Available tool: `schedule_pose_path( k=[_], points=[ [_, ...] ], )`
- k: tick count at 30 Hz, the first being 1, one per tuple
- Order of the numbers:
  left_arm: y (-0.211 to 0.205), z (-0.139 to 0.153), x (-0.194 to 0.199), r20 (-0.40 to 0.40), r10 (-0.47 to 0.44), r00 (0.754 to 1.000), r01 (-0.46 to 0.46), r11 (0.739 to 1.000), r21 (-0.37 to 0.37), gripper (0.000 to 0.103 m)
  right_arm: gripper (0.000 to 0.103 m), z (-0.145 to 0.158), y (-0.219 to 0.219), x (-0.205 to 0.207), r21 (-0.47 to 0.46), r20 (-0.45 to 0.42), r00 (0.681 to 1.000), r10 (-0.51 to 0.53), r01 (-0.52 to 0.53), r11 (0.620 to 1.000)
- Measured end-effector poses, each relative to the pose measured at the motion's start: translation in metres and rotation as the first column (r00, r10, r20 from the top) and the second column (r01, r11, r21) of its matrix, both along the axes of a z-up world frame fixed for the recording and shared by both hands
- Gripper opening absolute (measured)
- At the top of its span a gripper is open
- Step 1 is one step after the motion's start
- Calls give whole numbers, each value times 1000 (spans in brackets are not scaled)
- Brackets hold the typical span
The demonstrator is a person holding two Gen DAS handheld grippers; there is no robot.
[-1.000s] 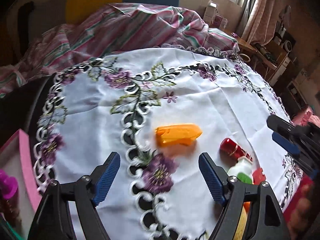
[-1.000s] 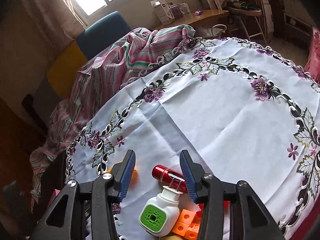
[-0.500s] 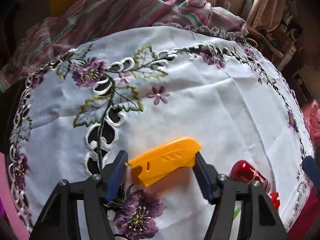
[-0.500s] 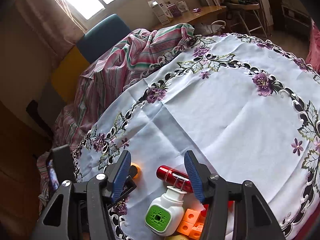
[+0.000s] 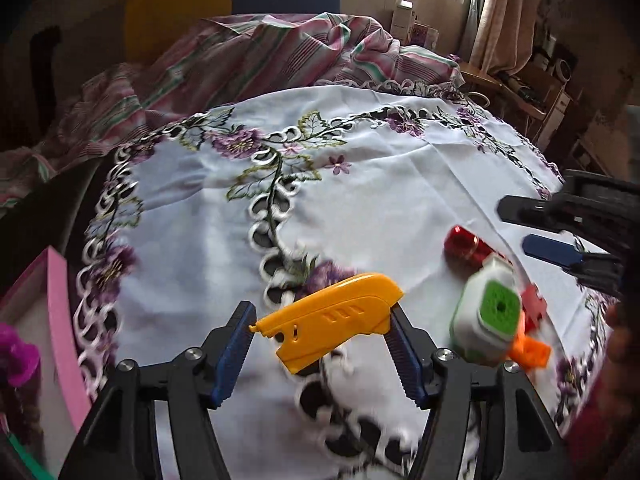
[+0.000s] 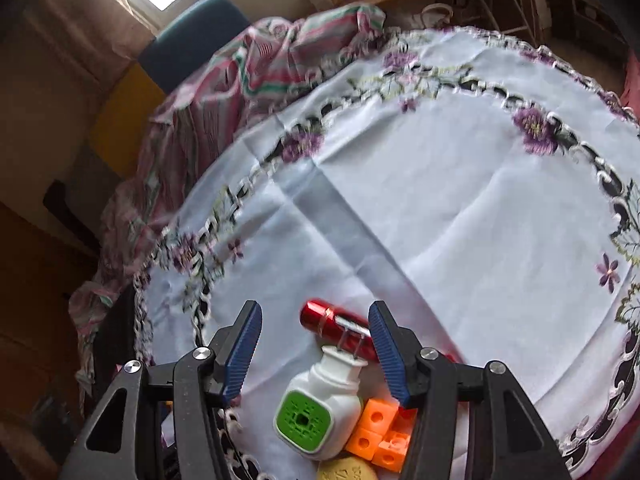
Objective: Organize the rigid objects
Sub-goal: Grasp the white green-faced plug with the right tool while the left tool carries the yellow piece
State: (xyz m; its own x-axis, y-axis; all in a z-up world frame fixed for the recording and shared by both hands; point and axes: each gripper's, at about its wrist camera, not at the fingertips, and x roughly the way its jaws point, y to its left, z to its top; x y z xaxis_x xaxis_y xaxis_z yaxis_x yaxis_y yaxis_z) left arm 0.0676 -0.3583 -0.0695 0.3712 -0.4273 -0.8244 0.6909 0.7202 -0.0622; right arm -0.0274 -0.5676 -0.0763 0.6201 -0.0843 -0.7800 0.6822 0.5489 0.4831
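In the left wrist view, the left gripper (image 5: 320,344) has its jaws clenched on the yellow plastic utility-knife casing (image 5: 330,318), lifted above a round tabletop under a white embroidered tablecloth with purple flowers (image 5: 400,192). To the right lie a red metallic cylinder (image 5: 466,246), a white plug-in device with a green square face (image 5: 486,316) and orange plastic cubes (image 5: 530,350); a pink box (image 5: 60,320) sits at the near left edge. A striped pink blanket (image 5: 260,60) is heaped at the far side, below a window. In the right wrist view, the right gripper (image 6: 316,344) hovers with jaws released above the same cylinder (image 6: 338,326), plug-in device (image 6: 320,404) and cubes (image 6: 382,436).
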Motion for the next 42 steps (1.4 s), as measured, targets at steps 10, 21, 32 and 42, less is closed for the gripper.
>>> schedule_pose_path(
  k=[10, 21, 32, 42],
  points=[
    [51, 26, -30, 8, 41, 999, -40, 997, -62, 66, 57, -15, 21, 20, -5, -111, 985, 134, -135, 991],
    [103, 44, -43, 23, 98, 995, -95, 990, -107, 66, 57, -9, 48, 39, 25, -5, 948, 318, -317, 948],
    [146, 41, -43, 9, 178, 984, -176, 978, -110, 66, 60, -19, 62, 48, -18, -115, 922, 369, -374, 927],
    [174, 42, -44, 56, 245, 968, -240, 967, -85, 66, 70, -25, 82, 56, -78, -209, 878, 430, -453, 888]
  ],
)
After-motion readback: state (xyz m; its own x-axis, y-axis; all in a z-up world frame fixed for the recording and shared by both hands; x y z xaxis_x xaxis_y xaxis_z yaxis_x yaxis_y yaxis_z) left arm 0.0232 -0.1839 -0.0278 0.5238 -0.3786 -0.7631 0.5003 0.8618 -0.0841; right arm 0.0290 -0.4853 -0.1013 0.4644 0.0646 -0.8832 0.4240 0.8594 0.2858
